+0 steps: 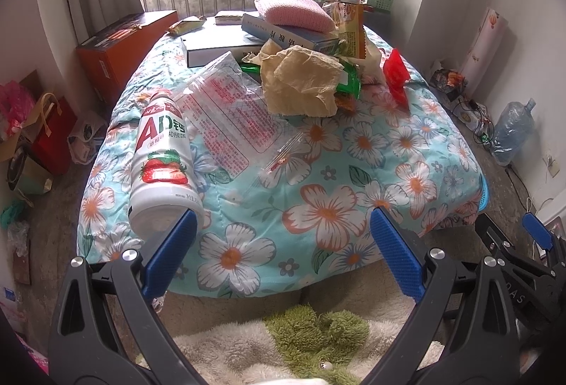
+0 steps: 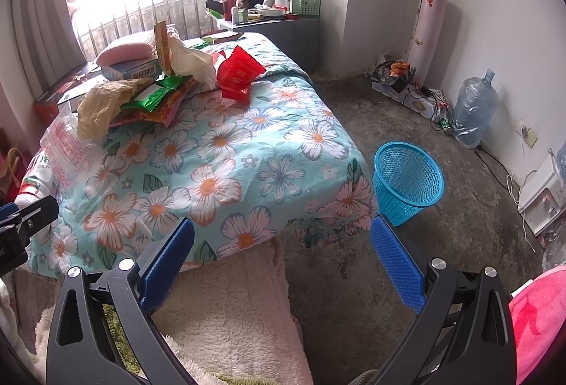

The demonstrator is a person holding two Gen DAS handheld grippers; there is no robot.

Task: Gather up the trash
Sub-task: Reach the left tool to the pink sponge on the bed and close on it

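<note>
Trash lies on a table under a floral cloth (image 1: 318, 179). A white strawberry-drink bottle (image 1: 162, 158) lies on its side at the left front. Beside it is a clear printed plastic bag (image 1: 226, 116), then a crumpled tan paper (image 1: 300, 80) over green snack wrappers (image 1: 348, 84), and a red packet (image 1: 396, 73). My left gripper (image 1: 283, 225) is open near the front edge, its left finger just in front of the bottle's base. My right gripper (image 2: 283, 236) is open at the table's near right corner. A blue mesh bin (image 2: 406, 183) stands on the floor right of the table.
Books (image 1: 226, 45) and a pink cushion (image 1: 293, 13) lie at the back of the table. An orange box (image 1: 120, 45) and red bags (image 1: 49, 130) stand on the left. A water jug (image 2: 474, 109) and cables (image 2: 431, 102) line the right wall. A fluffy white cloth (image 2: 226, 307) lies below me.
</note>
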